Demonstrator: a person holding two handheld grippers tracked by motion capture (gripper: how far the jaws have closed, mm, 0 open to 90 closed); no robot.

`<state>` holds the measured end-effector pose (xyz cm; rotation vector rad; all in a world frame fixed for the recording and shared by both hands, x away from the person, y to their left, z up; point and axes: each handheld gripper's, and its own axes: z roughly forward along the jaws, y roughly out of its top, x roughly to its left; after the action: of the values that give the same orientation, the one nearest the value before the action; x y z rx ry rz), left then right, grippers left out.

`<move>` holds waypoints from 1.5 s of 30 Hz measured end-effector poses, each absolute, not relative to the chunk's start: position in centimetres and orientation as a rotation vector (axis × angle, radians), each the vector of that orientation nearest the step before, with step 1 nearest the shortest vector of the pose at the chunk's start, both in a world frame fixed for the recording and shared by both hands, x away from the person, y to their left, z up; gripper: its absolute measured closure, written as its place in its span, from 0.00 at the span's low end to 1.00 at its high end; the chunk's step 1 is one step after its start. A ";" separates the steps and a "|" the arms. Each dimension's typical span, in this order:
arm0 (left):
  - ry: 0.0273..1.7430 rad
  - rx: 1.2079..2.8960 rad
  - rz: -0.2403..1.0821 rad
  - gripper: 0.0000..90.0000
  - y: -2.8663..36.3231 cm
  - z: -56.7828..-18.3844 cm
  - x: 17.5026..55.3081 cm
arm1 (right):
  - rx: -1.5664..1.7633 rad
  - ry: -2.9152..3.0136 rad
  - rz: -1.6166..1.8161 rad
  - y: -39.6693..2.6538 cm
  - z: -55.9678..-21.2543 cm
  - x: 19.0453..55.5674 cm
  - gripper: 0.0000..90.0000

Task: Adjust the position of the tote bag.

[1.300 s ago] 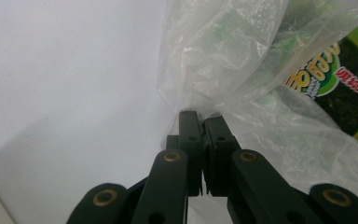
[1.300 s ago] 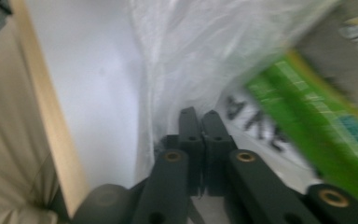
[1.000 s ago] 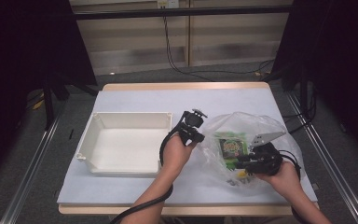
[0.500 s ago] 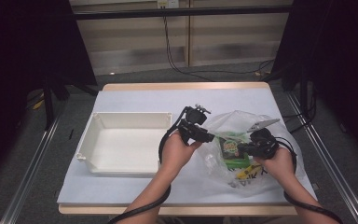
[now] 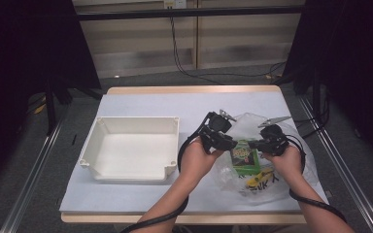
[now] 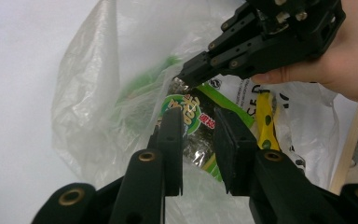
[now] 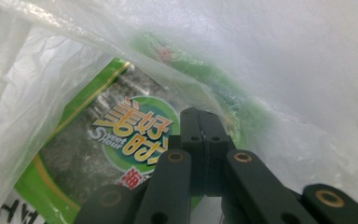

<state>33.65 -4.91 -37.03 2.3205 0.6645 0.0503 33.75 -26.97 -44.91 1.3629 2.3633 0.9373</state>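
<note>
Snack packet being worked out of the plastic bag

The right gripper [image 5: 255, 143] is pressed together on the plastic bag [image 5: 291, 167] film; the left gripper [image 6: 199, 135], just closing, is parted with nothing pinched. The green snack packet [image 5: 244, 156] is lodged inside the bag; the white tray [image 5: 132, 156] is unfilled, so removal is left.

Bright table, dark surroundings, blurred close-ups

green snack packet [image 5: 244, 154], clear bag [image 5: 277, 194], white bin [image 5: 131, 172]
</note>
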 end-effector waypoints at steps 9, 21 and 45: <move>0.760 2.412 0.076 0.88 -5.7 -40.9 35.7 | 1.377 2.344 0.931 -26.8 -45.2 34.5 1.00; 0.834 2.419 0.131 0.91 -5.4 -42.5 36.8 | 1.443 2.304 0.914 -27.9 -45.3 36.1 1.00; 0.856 2.398 0.119 0.93 -5.0 -42.2 36.8 | 1.547 2.347 0.898 -28.6 -45.9 33.7 0.64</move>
<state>36.82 -5.00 -42.18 2.3975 0.8561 0.1189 33.71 -28.56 -45.88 1.5465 2.3472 0.8982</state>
